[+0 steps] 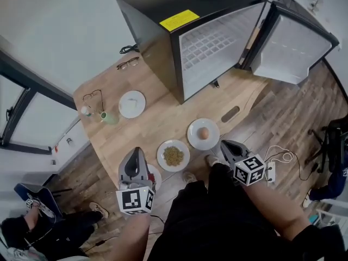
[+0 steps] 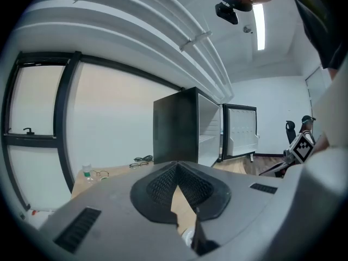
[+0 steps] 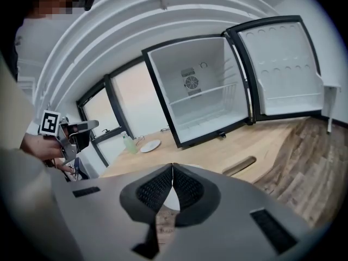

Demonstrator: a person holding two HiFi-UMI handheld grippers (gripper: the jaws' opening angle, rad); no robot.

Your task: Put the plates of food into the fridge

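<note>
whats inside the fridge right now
The fridge stands open. Inside are one white shelf and a round vent on the back wall, with no plates or food. The floor beneath the shelf shows only in part, behind the front frame.

The left tool [image 1: 136, 154] hides most of one plate [image 1: 156, 177]; the greenish food [image 1: 173, 155] is unidentifiable.
</note>
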